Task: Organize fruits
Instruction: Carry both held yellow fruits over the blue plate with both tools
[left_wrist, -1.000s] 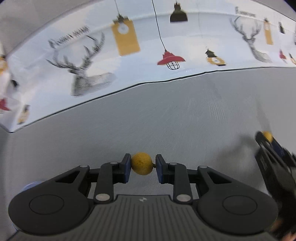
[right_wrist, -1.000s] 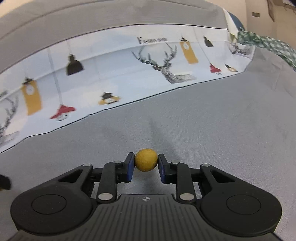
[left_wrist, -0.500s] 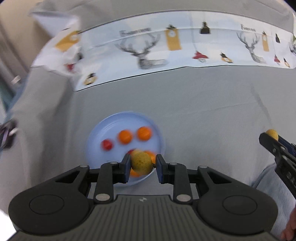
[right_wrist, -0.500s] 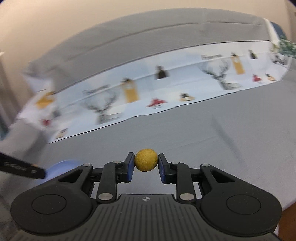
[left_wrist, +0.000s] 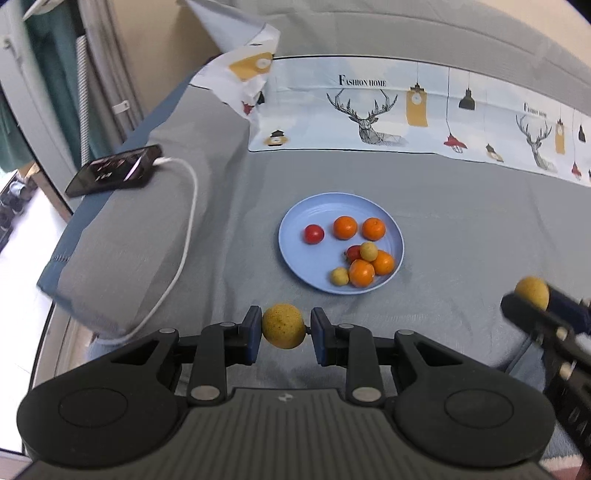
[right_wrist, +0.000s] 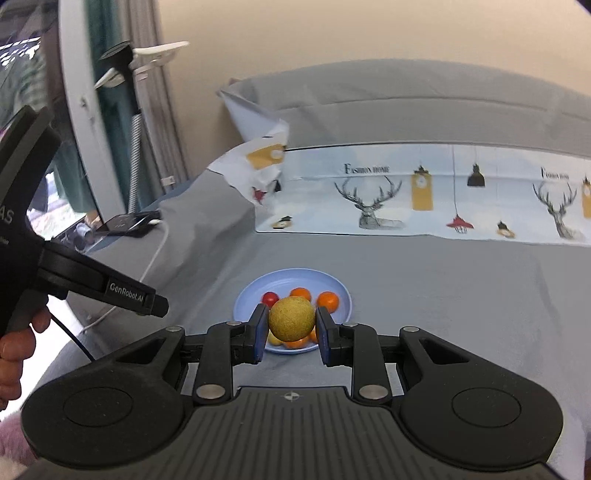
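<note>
My left gripper (left_wrist: 283, 326) is shut on a small yellow fruit (left_wrist: 283, 325), held above the grey bedsheet just short of the blue plate (left_wrist: 295, 236). The plate carries several oranges (left_wrist: 345, 227), two red fruits (left_wrist: 314, 234) and two small yellow fruits (left_wrist: 339, 276). My right gripper (right_wrist: 291, 325) is shut on a second yellow fruit (right_wrist: 291, 319), hanging in front of the same blue plate (right_wrist: 340, 291). In the left wrist view the right gripper's fingers (left_wrist: 524, 308) and its fruit (left_wrist: 532, 291) show at the right edge.
A black phone (left_wrist: 114, 170) with a white cable (left_wrist: 184, 236) lies on the grey pillow at the left. A printed cloth with deer (left_wrist: 369, 114) runs along the back of the bed. A hand (right_wrist: 14, 343) holds the left gripper's handle.
Both grippers swept left and rose, each keeping its yellow fruit. The blue plate came into view and now lies farther ahead of the left gripper; the phone and pillow appeared at the left.
</note>
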